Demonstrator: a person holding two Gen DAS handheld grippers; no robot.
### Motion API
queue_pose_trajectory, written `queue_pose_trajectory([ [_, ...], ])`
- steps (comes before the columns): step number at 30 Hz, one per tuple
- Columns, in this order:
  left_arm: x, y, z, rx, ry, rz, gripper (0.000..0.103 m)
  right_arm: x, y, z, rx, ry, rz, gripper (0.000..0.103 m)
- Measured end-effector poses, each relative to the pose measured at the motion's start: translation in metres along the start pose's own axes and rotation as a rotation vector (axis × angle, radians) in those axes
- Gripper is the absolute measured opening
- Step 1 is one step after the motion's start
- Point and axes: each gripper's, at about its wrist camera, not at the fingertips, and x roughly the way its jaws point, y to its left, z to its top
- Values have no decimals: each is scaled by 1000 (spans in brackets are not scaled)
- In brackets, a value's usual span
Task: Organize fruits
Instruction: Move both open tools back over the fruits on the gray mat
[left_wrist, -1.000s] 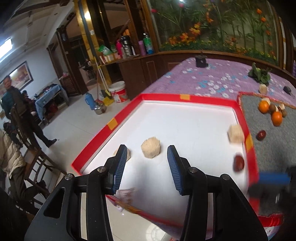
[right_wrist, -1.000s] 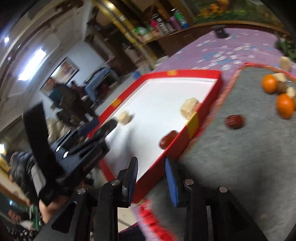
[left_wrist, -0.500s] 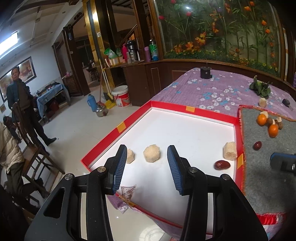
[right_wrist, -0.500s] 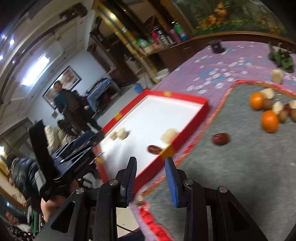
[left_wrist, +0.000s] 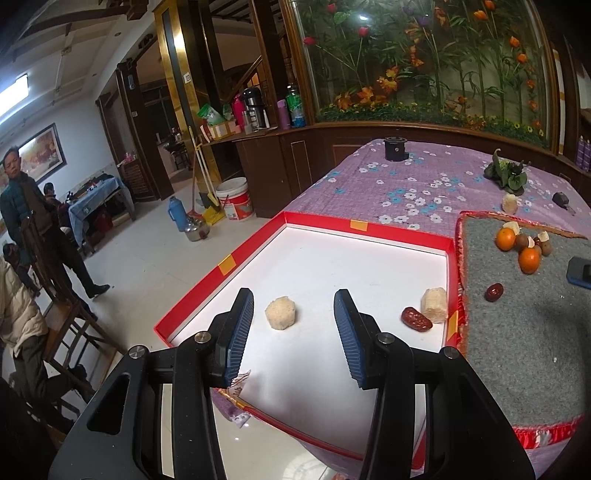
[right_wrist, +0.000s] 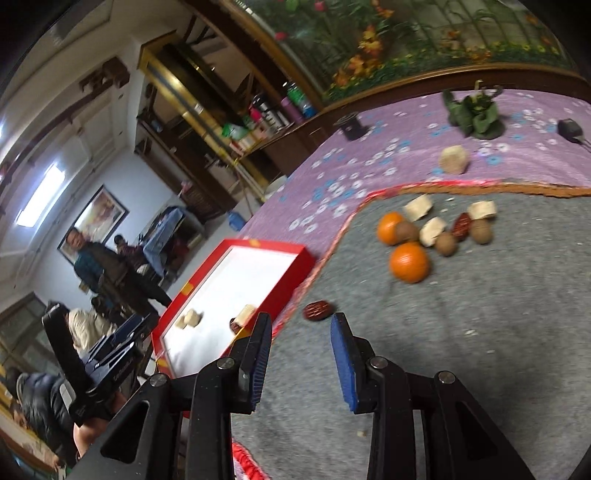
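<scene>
Left wrist view. The left gripper (left_wrist: 293, 334) hangs over the near end of a red-rimmed tray (left_wrist: 400, 228) with a white floor. Jaws stand moderately apart, nothing between the pads. Just ahead of the gap, slightly toward the left finger, a pale rice-like lump (left_wrist: 280, 312) lies on the tray floor. Off past the right finger, a dark red date (left_wrist: 416, 318) lies touching a second pale block (left_wrist: 434, 305), both close to the tray's right wall. Beyond that wall, further right, a grey felt mat (left_wrist: 517, 347) carries a loose date (left_wrist: 494, 292), well apart from a cluster of two oranges (left_wrist: 505, 238), brown round fruits and pale pieces. The blue tip of the right gripper (left_wrist: 580, 270) shows at the far right edge, over the mat. A purple flowered cloth (left_wrist: 406, 184) covers the table ahead.

Right wrist view, somewhat blurred. The right gripper (right_wrist: 299, 354) hovers above the grey mat (right_wrist: 480, 332), jaws rather narrow but parted, empty. The loose date (right_wrist: 317, 310) lies on the mat just ahead of the fingertips, within the line of the gap, not touched. Ahead and right, the fruit cluster: oranges (right_wrist: 409, 262), brown fruits, pale blocks, another date. To the left of the fingers, the red tray (right_wrist: 295, 266) with its pale pieces; further left, the left gripper (right_wrist: 110, 354) in a hand.
</scene>
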Motion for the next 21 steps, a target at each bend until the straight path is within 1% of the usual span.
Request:
queue_pose_trajectory([
  [9, -4, -13, 5, 24, -8, -7, 45, -22, -25, 6, 48, -45, -25, 32],
  [15, -4, -22, 7, 43, -9, -13, 45, -24, -36, 10, 67, -56, -30, 32],
  [21, 0, -34, 10, 67, 2, -29, 45, -24, -42, 18, 50, -49, -56, 32],
])
